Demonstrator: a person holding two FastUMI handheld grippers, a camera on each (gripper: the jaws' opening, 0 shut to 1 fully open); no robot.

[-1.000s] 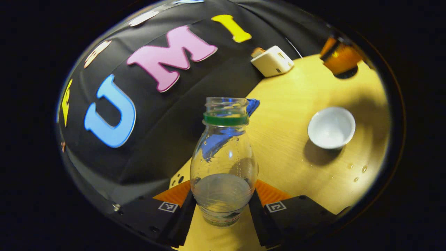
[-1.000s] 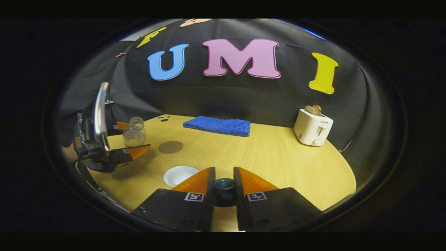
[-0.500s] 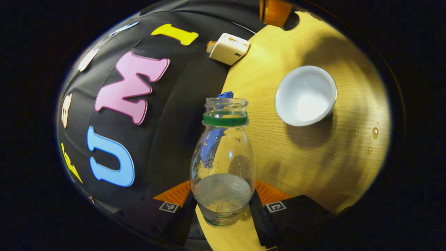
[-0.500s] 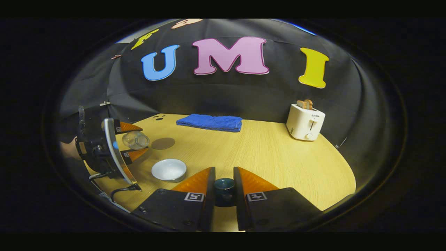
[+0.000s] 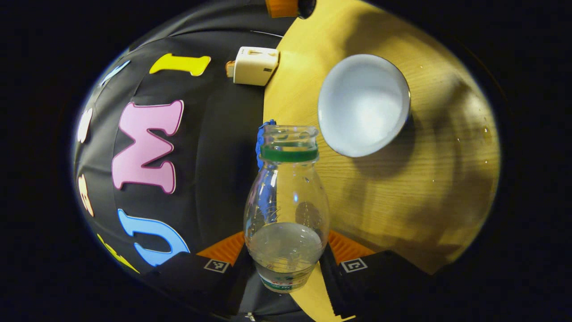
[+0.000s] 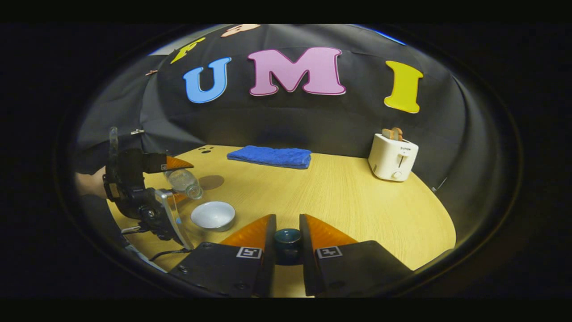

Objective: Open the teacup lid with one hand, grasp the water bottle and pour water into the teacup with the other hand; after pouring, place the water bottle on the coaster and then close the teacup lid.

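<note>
Tilting over the left part of the round yellow wooden worktop (image 6: 339,197), the left gripper (image 6: 172,179) has its jaws clamped on the base of a clear plastic water bottle with a green neck ring and no cap (image 5: 286,201). In the right gripper view the bottle leans mouth-down toward the white ceramic teacup (image 6: 213,215), its opening just above and to the left of the cup's rim. In the left gripper view the bottle looks about 1/3 full, and the water sits at the base, not yet at the neck.

The risk, as I judge it, is in the aim. The mouth seems to hang over the cup's near-left rim and not its middle, so a quick tip could send water onto the wood; a few droplets already lie beside the cup. The cup is light and shallow, and a knock from the neck might slide it.

Behind the cup, toward the left rear edge, lies the round brown coaster (image 6: 211,182), bare and awaiting the bottle.

At the front edge, the right gripper (image 6: 287,230) has its jaws clamped on the knob of the dark teal teacup lid (image 6: 287,239), held clear of the cup. A slack grip there could drop it.
</note>
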